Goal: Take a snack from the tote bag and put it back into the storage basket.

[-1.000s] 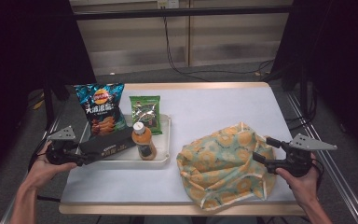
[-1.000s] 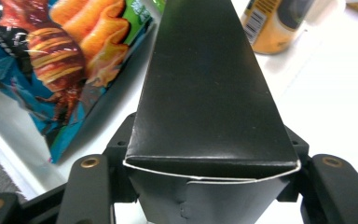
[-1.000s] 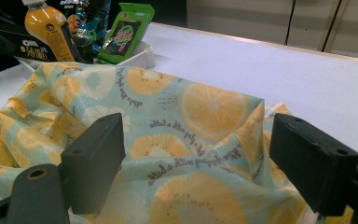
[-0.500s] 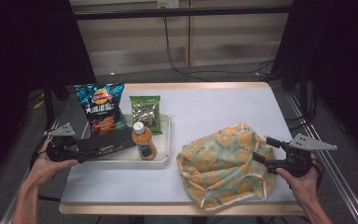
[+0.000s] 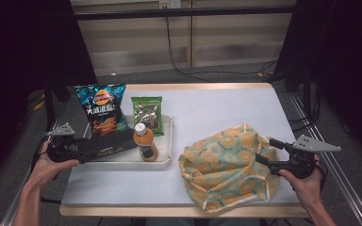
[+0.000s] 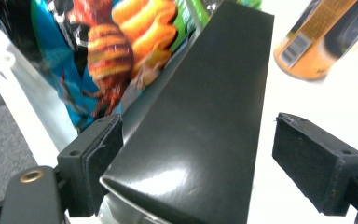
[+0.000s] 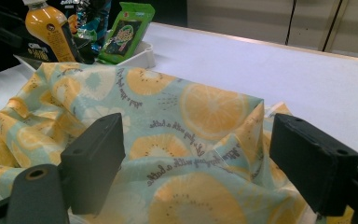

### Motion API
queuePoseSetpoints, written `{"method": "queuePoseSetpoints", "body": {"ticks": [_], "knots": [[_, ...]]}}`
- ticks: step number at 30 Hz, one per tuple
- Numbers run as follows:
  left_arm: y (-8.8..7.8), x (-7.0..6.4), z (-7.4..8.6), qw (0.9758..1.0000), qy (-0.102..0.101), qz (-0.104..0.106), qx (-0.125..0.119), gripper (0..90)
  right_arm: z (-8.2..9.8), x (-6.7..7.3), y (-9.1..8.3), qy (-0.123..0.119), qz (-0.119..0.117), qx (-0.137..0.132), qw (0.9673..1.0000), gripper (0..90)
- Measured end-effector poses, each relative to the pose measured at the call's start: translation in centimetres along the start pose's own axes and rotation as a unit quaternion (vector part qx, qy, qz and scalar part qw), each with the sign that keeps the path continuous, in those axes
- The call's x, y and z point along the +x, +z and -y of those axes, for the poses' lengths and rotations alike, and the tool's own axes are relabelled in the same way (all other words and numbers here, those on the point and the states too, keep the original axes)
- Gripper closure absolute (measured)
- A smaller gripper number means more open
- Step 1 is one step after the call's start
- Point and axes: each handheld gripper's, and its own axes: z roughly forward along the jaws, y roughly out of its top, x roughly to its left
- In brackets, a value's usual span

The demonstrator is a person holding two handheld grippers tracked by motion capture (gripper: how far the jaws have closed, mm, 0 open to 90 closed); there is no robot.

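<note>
The left claw (image 6: 214, 163) has just been opening — its jaws now stand apart around the flat black glossy box (image 6: 205, 116), released on the white plastic tray (image 5: 165, 160). The right claw (image 7: 205, 163) gapes, empty, at the lemon-print cloth bag (image 7: 191, 154).

A glossy black cardboard box (image 6: 200, 126) is catching light beside a shiny foil chip bag (image 6: 98, 56). Soft printed cloth (image 7: 177, 154) is lying crumpled on the matt white tabletop (image 5: 217, 108), which a wood-look rim is edging.

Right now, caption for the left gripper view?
Left gripper jaws just opened, black box between them on the tray; chips bag behind.
</note>
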Motion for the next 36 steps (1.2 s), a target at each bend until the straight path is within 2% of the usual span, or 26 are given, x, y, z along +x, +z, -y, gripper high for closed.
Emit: {"method": "queuePoseSetpoints", "body": {"ticks": [3, 4, 8, 10, 13, 15, 16, 17, 18, 20, 25, 29, 30, 31, 36], "knots": [[-0.3, -0.4, -0.7, 0.9999, -0.004, -0.003, -0.012, 14.5, -0.1, 0.0, 0.0, 0.0, -0.001, -0.001, 1.0, 17.9], [-0.4, -0.4, -1.0, 0.9999, 0.003, -0.007, -0.013, 14.5, -0.1, 0.0, 0.0, 0.001, 0.0, -0.001, 1.0, 17.9], [-0.3, -0.2, -1.2, 0.9997, -0.009, -0.015, -0.02, 14.4, 0.0, 0.0, -0.1, -0.003, -0.002, 0.0, 1.0, 17.9], [0.1, 0.1, -1.0, 0.9995, -0.019, -0.02, -0.015, 16.3, 0.0, -0.1, -0.1, -0.002, -0.002, 0.0, 1.0, 17.9], [0.4, 0.0, -1.2, 0.9988, -0.026, -0.013, -0.039, 23.1, 0.0, -0.1, -0.1, -0.002, 0.0, 0.0, 1.0, 17.9], [0.9, -0.2, -1.9, 0.9984, -0.037, -0.013, -0.042, 24.2, 0.0, -0.2, 0.0, 0.0, -0.001, 0.002, 1.0, 17.9], [1.2, -0.3, -2.3, 0.9983, -0.037, -0.012, -0.043, 31.2, 0.0, -0.1, 0.1, -0.002, -0.002, 0.002, 1.0, 17.9], [1.4, -0.4, -2.6, 0.9982, -0.037, -0.018, -0.043, 33.1, 0.0, 0.0, 0.1, -0.001, -0.002, 0.004, 1.0, 17.9], [1.6, -0.6, -3.0, 0.9973, -0.046, -0.022, -0.052, 35.7, 0.0, 0.0, 0.1, -0.003, -0.004, 0.004, 1.0, 17.9], [2.0, -0.8, -3.6, 0.9965, -0.051, -0.024, -0.062, 45.3, 0.0, 0.0, 0.0, -0.002, -0.001, 0.002, 1.0, 17.9], [3.6, -1.4, -4.7, 0.9967, -0.057, -0.026, -0.053, 62.2, 0.1, -0.1, -0.1, 0.002, 0.0, 0.0, 1.0, 17.9], [4.7, -1.3, -5.5, 0.9956, -0.064, -0.032, -0.062, 82.5, 0.1, 0.0, -0.1, -0.001, -0.004, 0.002, 1.0, 17.9], [4.9, -1.1, -5.7, 0.9956, -0.067, -0.027, -0.061, 86.3, 0.1, 0.0, -0.1, -0.002, -0.003, 0.003, 1.0, 17.9], [5.2, -1.0, -5.9, 0.9956, -0.068, -0.032, -0.057, 89.4, 0.1, 0.0, -0.1, -0.002, -0.002, 0.002, 1.0, 17.9], [6.4, -0.8, -6.4, 0.9958, -0.07, -0.044, -0.039, 89.9, 0.1, -0.1, -0.2, 0.0, -0.002, 0.0, 1.0, 17.9]]}}
